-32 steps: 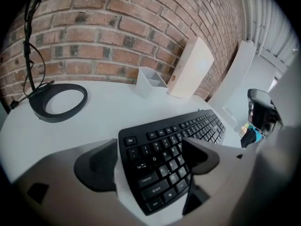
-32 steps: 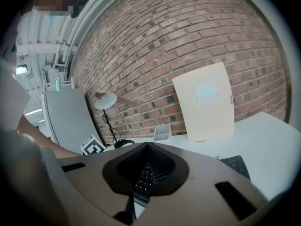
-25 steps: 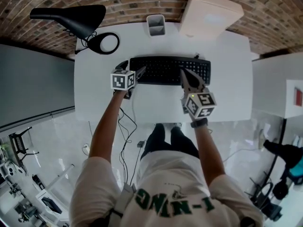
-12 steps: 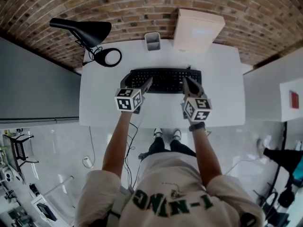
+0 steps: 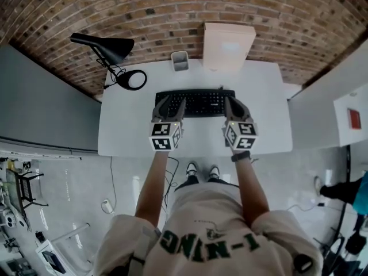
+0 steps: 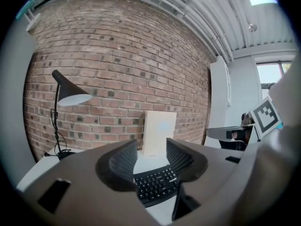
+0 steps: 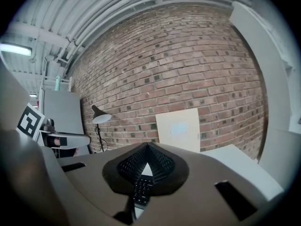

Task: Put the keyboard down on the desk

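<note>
Left gripper view shows the left gripper (image 6: 151, 149) with its jaws part-spread and closing on nothing; the keyboard (image 6: 157, 185) lies below them. The right gripper (image 7: 147, 149) has its jaws pressed together, empty. The keyboard rests flat on the desk (image 5: 261, 125). Dipping either gripper could catch keys or shove it askew. From overhead both keyboard ends are covered, so contact there is unclear.

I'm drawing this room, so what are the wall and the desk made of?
The red-brown wall looks like rough, matte brick: mortar lines show. The flat white desk has a smooth, plain top, maybe laminate or painted wood.
</note>
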Demonstrator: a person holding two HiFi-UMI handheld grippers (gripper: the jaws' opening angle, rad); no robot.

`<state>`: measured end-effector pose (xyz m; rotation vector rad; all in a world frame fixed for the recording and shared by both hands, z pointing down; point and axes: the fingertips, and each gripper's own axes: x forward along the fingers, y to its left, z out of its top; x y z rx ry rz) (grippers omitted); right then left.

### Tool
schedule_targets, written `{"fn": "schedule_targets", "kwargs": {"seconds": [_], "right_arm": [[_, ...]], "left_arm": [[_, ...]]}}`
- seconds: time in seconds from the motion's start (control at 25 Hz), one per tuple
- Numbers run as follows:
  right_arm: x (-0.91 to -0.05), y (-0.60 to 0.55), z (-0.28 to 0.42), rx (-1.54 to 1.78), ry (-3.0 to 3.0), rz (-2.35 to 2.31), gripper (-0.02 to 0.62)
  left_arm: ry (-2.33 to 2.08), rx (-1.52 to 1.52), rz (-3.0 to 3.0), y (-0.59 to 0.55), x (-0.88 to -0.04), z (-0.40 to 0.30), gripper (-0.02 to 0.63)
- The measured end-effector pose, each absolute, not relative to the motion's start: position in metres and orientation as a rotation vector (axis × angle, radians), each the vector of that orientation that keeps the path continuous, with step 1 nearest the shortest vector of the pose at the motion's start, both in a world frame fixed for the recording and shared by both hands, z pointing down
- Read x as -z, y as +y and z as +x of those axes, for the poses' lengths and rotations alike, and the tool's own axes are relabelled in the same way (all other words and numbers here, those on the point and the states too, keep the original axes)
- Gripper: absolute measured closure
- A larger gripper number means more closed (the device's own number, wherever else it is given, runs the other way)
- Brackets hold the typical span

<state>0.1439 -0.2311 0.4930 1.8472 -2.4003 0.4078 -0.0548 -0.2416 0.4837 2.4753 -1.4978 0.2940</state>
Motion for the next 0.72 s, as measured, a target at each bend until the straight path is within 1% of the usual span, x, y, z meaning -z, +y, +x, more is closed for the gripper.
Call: {"fn": "schedule_targets", "kwargs": {"seconds": [0.12, 0.2, 0.32, 0.48, 0.56, 0.72], "right_arm": [[-0.486, -0.223, 0.153, -0.381, -2.409, 1.853, 0.594], [-0.482, -0.215, 0.157, -0.369, -2.408, 1.85, 0.594], [-0.478, -0.208, 0.154, -0.364, -2.412, 1.841, 0.594], [-0.469, -0.204, 0.148, -0.333, -2.431, 1.827, 0.594], [-0.465, -0.201, 0.148, -0.312, -2.433, 1.822, 0.594], [-0.46, -0.199, 0.148, -0.288, -2.451, 1.814, 0.594]], "left_arm": [[-1.539, -0.269, 2.485, -0.231, -0.474, -0.042, 0.457], [-1.549, -0.263, 2.494, -0.224, -0.47, -0.032, 0.471], [-1.57, -0.258, 2.512, -0.216, -0.463, -0.024, 0.522], [-1.613, -0.244, 2.497, -0.209, -0.456, -0.022, 0.553], [-1.634, -0.23, 2.485, -0.205, -0.455, -0.022, 0.597], [-1.663, -0.211, 2.478, -0.198, -0.452, -0.02, 0.604]]}}
